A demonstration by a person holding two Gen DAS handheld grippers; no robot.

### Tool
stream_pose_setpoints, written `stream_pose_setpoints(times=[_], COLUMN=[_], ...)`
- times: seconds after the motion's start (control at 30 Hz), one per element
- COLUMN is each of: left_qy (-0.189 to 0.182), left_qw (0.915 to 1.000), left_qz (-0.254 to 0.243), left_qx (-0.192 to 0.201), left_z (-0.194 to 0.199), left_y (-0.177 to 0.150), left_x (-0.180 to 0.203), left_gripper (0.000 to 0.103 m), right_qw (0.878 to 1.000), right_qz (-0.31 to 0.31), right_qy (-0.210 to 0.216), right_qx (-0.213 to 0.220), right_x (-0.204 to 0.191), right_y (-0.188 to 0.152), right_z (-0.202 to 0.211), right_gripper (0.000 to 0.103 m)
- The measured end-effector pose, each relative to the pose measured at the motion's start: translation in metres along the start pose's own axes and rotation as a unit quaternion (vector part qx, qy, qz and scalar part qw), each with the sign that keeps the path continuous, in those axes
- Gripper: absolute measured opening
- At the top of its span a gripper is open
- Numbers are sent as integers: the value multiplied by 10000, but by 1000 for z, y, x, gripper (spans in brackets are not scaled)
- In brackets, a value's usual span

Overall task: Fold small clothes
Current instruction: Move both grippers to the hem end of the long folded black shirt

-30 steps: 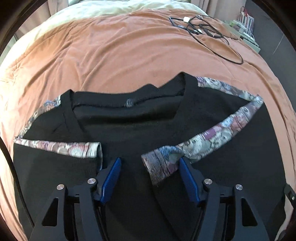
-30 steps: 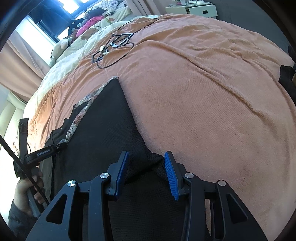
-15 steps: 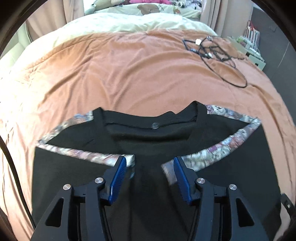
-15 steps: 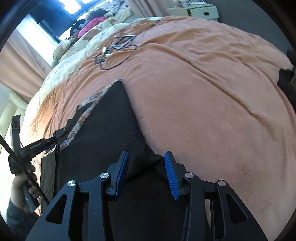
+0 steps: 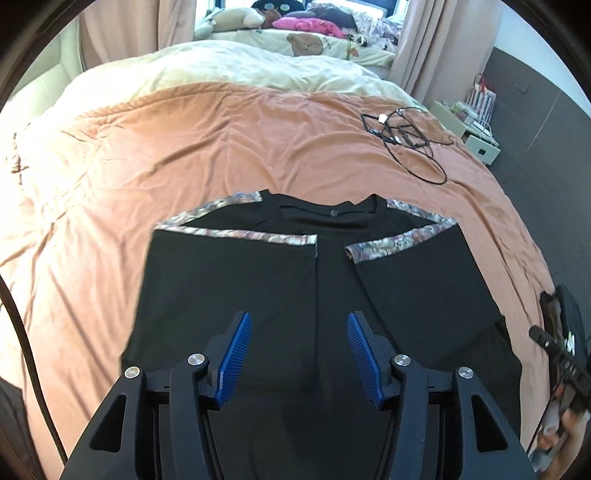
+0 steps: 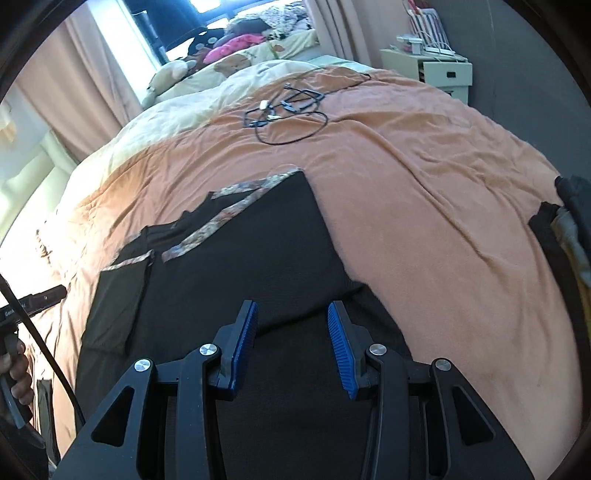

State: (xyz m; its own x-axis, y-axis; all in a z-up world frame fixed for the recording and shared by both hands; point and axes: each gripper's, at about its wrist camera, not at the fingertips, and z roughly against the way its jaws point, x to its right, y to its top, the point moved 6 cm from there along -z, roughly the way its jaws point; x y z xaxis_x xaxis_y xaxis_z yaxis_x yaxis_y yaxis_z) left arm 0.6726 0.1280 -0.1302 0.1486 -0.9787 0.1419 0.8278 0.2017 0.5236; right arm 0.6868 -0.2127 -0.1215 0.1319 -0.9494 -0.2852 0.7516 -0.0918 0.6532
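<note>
The left gripper point(image 5: 298, 356) hangs above the near half of the shirt point(image 5: 258, 295), pointing out toward the far end of the bed. Its blue fingers point(image 5: 236, 354) stand wide apart with nothing between them, and they look clear of the cloth. The right gripper point(image 6: 291, 349) hangs over the shirt's near right part, angled toward the far left. Its blue pads are also spread wide and grip nothing; from its own camera I cannot tell whether the tips touch the fabric. In that view the person's left hand point(image 6: 14, 373) shows at the left edge, wrapped around the other tool's handle.

The black shirt lies flat on the orange blanket point(image 5: 184, 147), on the near part of the bed, collar pointing away. Both sleeves are folded in across the chest, and their patterned trim point(image 5: 236, 233) runs from each shoulder toward the middle. The two sleeve ends stop close to one another, leaving a narrow dark strip between them. The left sleeve lies straight; the right one slants, and its cuff point(image 5: 354, 251) is curled up a little. From the right gripper's side, the shirt's right edge point(image 6: 325, 236) forms a clean line against the blanket.

A tangle of black cable point(image 5: 406, 140) lies on the blanket, far right and well apart from the shirt. Beyond it are a cream duvet point(image 5: 221, 70) and some soft toys point(image 5: 306, 26) by the window.
</note>
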Motion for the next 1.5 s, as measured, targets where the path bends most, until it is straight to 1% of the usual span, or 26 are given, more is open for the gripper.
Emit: stream_pose_setpoints(times=[0.03, 0.1, 0.17, 0.2, 0.23, 0.3, 0.37, 0.4, 0.43, 0.47, 0.53, 0.67, 0.8, 0.9, 1.0, 1.07, 1.13, 1.2, 1.27, 1.4, 1.5], left_qy=[-23, -94, -159, -172, -181, -209, -249, -221, -195, -199, -235, -264, -281, -275, -486, -542, -459, -326, -221, -132, -94], left_qw=[10000, 9999, 9998, 9997, 9995, 9991, 9984, 9979, 9974, 9964, 9946, 9919, 9886, 9871, 9848, 9837, 9823, 9820, 9829, 9840, 9850], left_qz=[8, 52, 108, 122, 134, 119, 43, 46, 58, 85, 139, 195, 217, 270, 404, 404, 356, 256, 212, 107, 35], left_qx=[18, 46, 112, 153, 239, 357, 511, 601, 686, 825, 1006, 1230, 1461, 1555, 1621, 1666, 1782, 1842, 1814, 1772, 1725], left_z=[7, 21, 38, 43, 54, 69, 87, 96, 103, 114, 129, 155, 177, 189, 200, 207, 217, 225, 227, 229, 229], left_y=[-4, -13, -24, -27, -33, -43, -56, -62, -67, -74, -85, -110, -133, -153, -172, -186, -200, -215, -228, -253, -273], left_x=[-3, -8, -14, -16, -20, -25, -31, -35, -38, -44, -52, -68, -83, -94, -100, -103, -106, -109, -112, -116, -119], left_gripper=[57, 57, 64, 66, 70, 78, 91, 95, 99, 101, 102, 103, 103, 103, 102, 102, 102, 102, 102, 102, 102], right_qw=[10000, 9997, 9997, 9995, 9992, 9984, 9978, 9973, 9966, 9959, 9949, 9914, 9885, 9889, 9899, 9889, 9858, 9845, 9856, 9862, 9850], right_qz=[56, 169, 242, 304, 366, 513, 583, 646, 723, 789, 879, 1086, 1314, 1291, 1227, 1267, 1399, 1478, 1434, 1416, 1366], right_qy=[-44, -148, -69, -83, -128, -214, -293, -316, -346, -379, -422, -620, -661, -657, -598, -617, -694, -611, -526, -462, -583], right_qx=[38, 83, 63, 58, 78, 106, 117, 163, 201, 222, 277, 378, 361, 341, 379, 462, 612, 712, 726, 727, 876], right_x=[-3, -9, -18, -22, -26, -34, -38, -42, -47, -50, -55, -65, -76, -76, -70, -66, -61, -56, -45, -20, -2], right_y=[-1, -4, -12, -15, -18, -27, -34, -38, -42, -47, -57, -76, -98, -113, -121, -124, -129, -137, -148, -172, -185], right_z=[9, 25, 39, 46, 53, 69, 82, 91, 98, 104, 118, 141, 161, 184, 211, 231, 253, 270, 282, 294, 301], right_gripper=[57, 68, 70, 75, 83, 85, 85, 85, 88, 90, 101, 103, 103, 103, 103, 103, 103, 103, 103, 103, 103])
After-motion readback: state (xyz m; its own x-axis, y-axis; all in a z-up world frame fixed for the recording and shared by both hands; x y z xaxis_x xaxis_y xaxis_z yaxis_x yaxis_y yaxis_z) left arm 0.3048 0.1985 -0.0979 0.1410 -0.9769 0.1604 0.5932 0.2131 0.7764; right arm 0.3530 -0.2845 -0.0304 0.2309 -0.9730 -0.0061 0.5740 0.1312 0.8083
